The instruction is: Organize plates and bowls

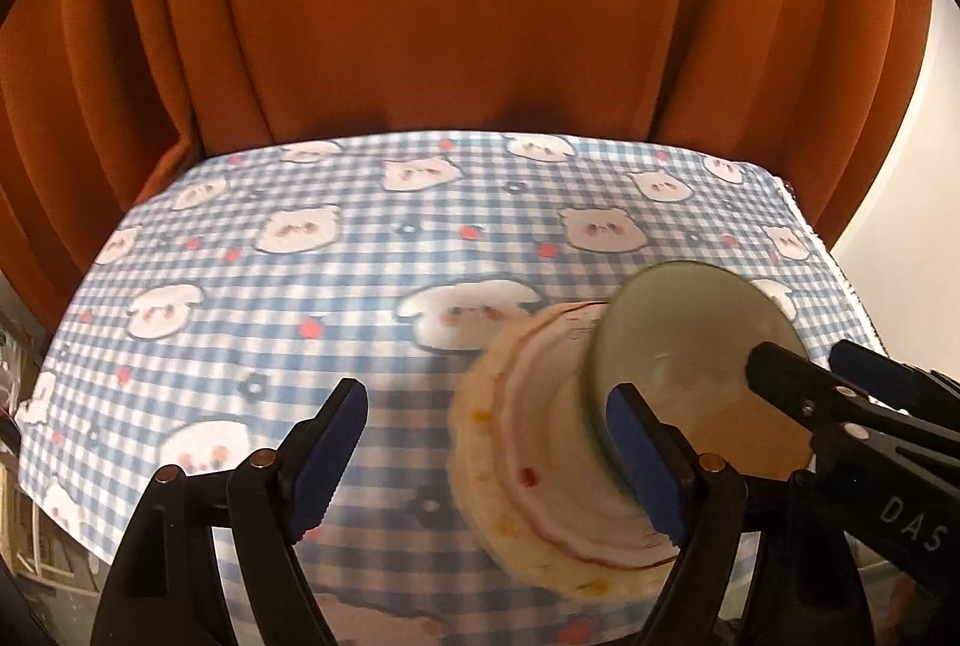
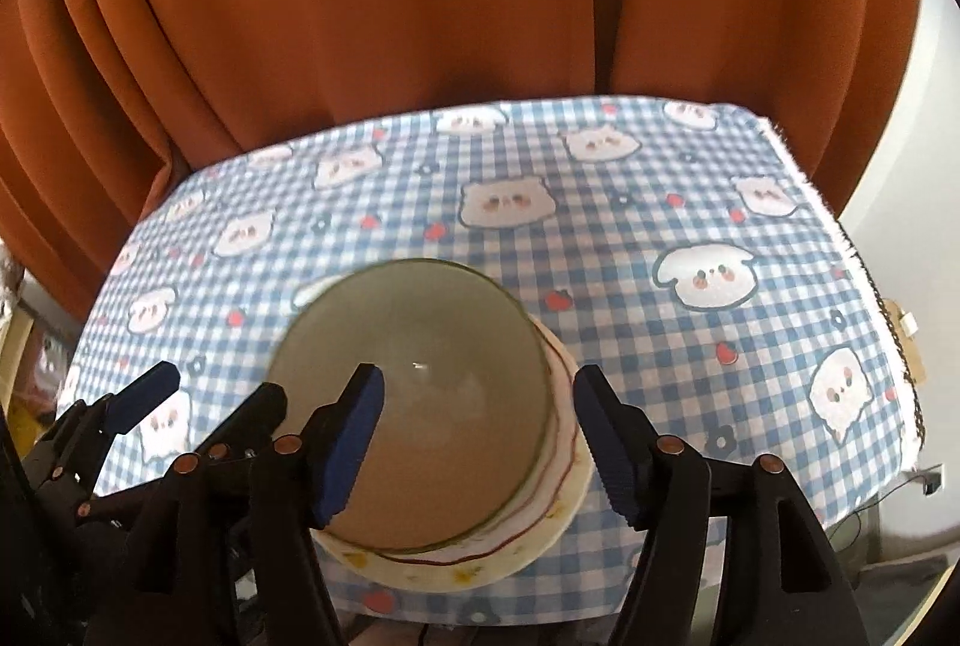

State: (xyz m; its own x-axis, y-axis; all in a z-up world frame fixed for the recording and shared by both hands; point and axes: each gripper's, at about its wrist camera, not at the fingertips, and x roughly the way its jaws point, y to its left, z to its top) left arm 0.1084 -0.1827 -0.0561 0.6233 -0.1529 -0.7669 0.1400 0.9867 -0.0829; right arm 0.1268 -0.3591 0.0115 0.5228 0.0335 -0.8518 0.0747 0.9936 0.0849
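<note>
The green bowl (image 2: 414, 406) sat nested in the plate stack (image 2: 558, 502), bowls atop plates to tidy them; left gripper (image 1: 486, 460) and right gripper (image 2: 480, 442) stood open, gripping nothing.

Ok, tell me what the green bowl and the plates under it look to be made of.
Green bowl: probably glazed ceramic or melamine; smooth and glossy, with a small bright glint inside. Plates stacked beneath: cream, red-ringed with small printed motifs, smooth rims, likely ceramic or melamine too. The blur leaves it open.
</note>
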